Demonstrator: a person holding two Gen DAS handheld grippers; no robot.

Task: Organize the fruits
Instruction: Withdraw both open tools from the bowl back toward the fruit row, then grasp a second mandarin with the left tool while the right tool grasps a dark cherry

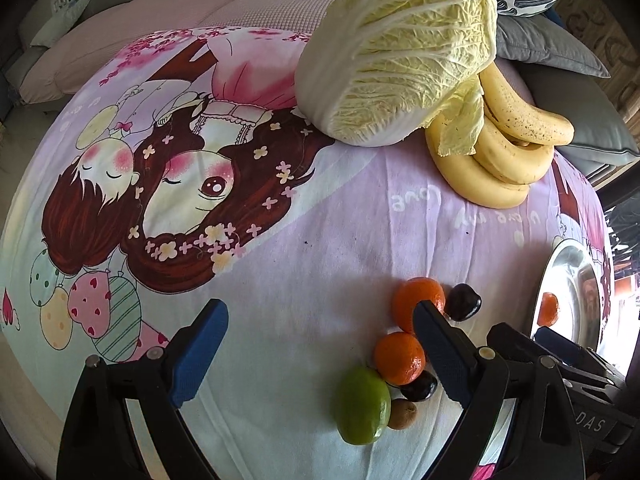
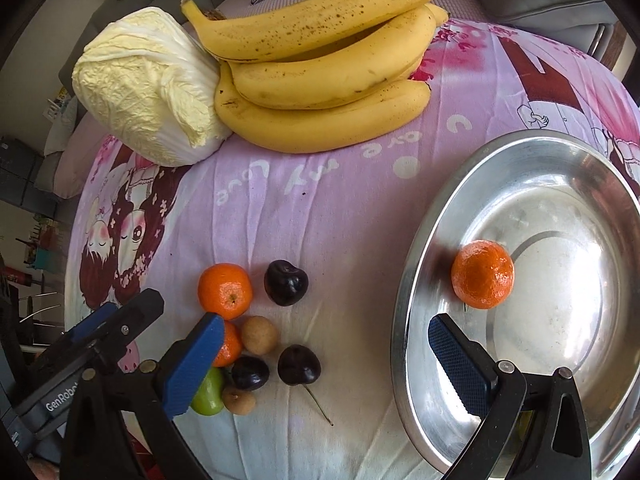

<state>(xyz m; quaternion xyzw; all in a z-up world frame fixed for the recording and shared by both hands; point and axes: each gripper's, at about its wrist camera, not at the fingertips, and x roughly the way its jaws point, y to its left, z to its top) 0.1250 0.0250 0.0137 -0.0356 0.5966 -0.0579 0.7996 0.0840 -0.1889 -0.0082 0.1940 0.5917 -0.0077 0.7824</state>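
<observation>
Both grippers, left gripper point(image 1: 320, 344) and right gripper point(image 2: 326, 360), gape wide, holding nothing; the mandarin point(image 2: 225, 290) at the pile's twelve o'clock looks light, soft-skinned, best pinched gently across its middle.

Your left gripper point(image 1: 320, 352) hangs wide open, empty, over printed cloth point(image 1: 300, 220); two tangerines point(image 1: 418, 300), lime point(image 1: 362, 404) beside its right finger.

So the desk is covered with a lilac cartoon-print cloth point(image 2: 320, 208). Sitting on it: a napa cabbage point(image 2: 148, 84) touching a banana bunch point(image 2: 324, 80), a steel basin point(image 2: 532, 364), plus a cluster of tangerines point(image 2: 225, 290), dark cherries point(image 2: 285, 282), longans point(image 2: 260, 334) and a green fruit point(image 1: 362, 404).
</observation>
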